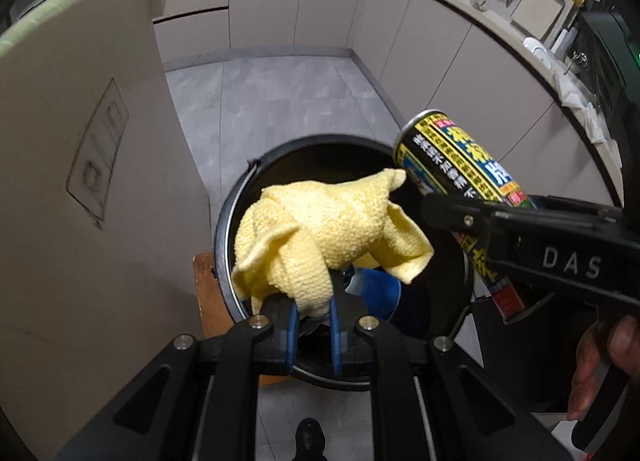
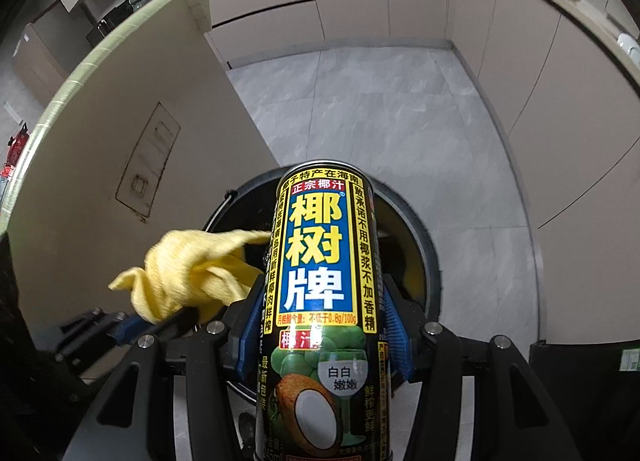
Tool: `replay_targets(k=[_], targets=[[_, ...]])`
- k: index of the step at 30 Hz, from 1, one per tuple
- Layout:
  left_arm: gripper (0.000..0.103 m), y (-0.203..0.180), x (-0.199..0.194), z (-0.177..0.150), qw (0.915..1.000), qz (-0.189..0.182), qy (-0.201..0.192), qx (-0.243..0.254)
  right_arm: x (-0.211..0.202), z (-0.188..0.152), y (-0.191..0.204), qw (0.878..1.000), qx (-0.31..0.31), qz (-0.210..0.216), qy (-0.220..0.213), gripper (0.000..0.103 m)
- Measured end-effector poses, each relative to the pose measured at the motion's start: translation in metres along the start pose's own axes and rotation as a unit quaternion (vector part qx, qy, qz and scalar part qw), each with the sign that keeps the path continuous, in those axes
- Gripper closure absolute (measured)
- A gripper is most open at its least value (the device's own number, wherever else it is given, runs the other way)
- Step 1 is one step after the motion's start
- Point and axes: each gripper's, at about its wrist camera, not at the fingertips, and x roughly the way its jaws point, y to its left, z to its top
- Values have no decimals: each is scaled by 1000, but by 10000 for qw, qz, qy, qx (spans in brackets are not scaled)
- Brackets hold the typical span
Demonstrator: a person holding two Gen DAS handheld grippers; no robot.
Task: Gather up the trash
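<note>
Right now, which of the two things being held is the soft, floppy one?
The yellow cloth, pinched in the left tool over the black bin. The other, in the right tool, is a hard coconut-juice can.

Two hand-held grippers, one yellow cloth, one drink can, one black bin.

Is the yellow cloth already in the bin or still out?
Still out: the yellow cloth hangs bunched in the shut left claw, above the open black bin, not resting inside it.
</note>
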Motion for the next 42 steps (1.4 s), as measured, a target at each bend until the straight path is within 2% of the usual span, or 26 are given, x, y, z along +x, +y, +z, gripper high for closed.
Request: replay_targets(k=[2, 3, 4, 5, 6, 7, 9, 13, 17, 19, 22, 31, 37, 42], targets=[[87, -2, 9, 1, 9999, -100, 33, -91, 10, 5, -5, 9994, 154, 294, 16, 48], [77, -4, 12, 3, 9998, -124, 5, -124, 16, 9, -12, 9980, 342, 525, 40, 45], [48, -4, 16, 4, 9999, -15, 72, -145, 19, 12, -21, 9971, 567, 509, 60, 33], [33, -5, 18, 5, 9995, 237, 130, -146, 17, 14, -27, 9964, 708, 475, -3, 0], [22, -5, 14, 4, 9993, 344, -7, -131, 8, 15, -37, 9947, 878, 485, -209, 0], [19, -5, 8, 3, 9990, 406, -168, -99, 1, 15, -44, 9937, 986, 423, -309, 0], [17, -2, 3, 2, 9983, 543, -187, -97, -10, 13, -58, 9924, 1128, 205, -441, 0], [17, 8, 1, -3, 9978, 610, -133, -200, -21, 5, -76, 9907, 1140, -517, -530, 0], [16, 12, -2, -6, 9976, 656, -114, -189, -18, -4, -80, 9908, 913, -928, -376, 0], [10, 11, 0, -6, 9974, 691, -86, -183, -16, -5, -81, 9911, 846, -972, -343, 0], [8, 14, 0, -1, 9974, 698, -114, -123, -17, -9, -75, 9921, 678, -1003, -318, 0], [7, 18, -20, -2, 9974, 672, -210, -129, -40, -14, -52, 9931, 316, -1029, -457, 0], [7, 10, -50, -8, 9969, 699, -357, -41, -71, -23, -29, 9919, 55, -1086, -664, 0], [7, 7, -79, -20, 9964, 691, -493, -40, -98, -41, -13, 9921, 19, -954, -819, 0]])
